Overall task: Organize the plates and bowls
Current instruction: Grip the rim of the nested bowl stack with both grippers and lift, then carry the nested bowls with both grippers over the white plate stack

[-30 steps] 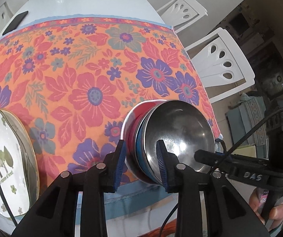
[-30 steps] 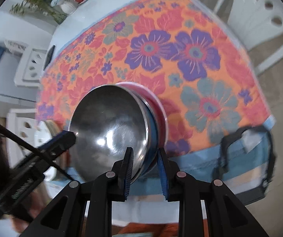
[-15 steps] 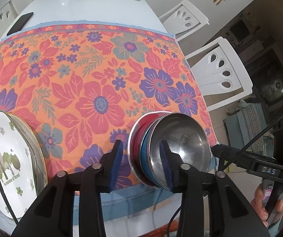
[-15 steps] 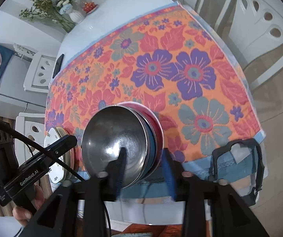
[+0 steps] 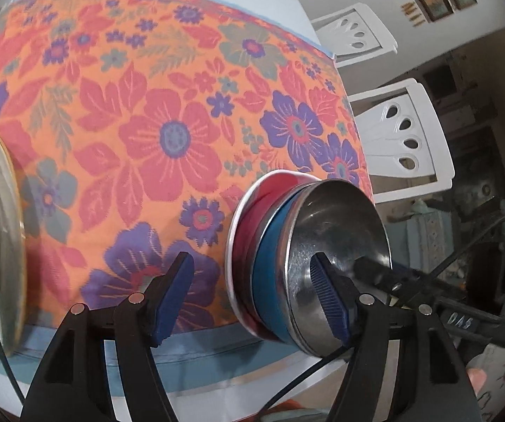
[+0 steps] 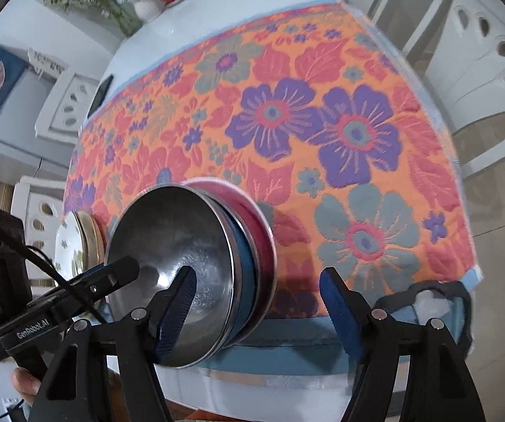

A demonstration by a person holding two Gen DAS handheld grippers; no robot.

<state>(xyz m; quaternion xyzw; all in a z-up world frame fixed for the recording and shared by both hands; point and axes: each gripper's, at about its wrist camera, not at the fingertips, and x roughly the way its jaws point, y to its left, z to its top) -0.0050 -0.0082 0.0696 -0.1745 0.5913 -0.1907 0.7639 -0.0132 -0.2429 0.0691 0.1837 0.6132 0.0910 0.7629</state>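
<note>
The nested bowls (image 5: 308,267), steel over blue over red at the counter (image 5: 153,133) edge, are straddled by both just-opened tongs (image 5: 252,295) (image 6: 257,311), unpressed; rigid, slick rims are judged best pinched.

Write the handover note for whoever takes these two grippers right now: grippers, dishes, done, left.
Left gripper: open, jaws just widened, its pads off the bowl stack.
Right gripper: open, jaws just widened, astride the stack's rim without pressing it.
Bowls: steel bowl nested in a blue one, then a red one, on the floral tablecloth near the table's front edge.
Plates: stacked on the cloth beside the bowls.
Done: bowls nested and released.
Left: probably only backing both grippers away; check nothing else needs sorting.
</note>
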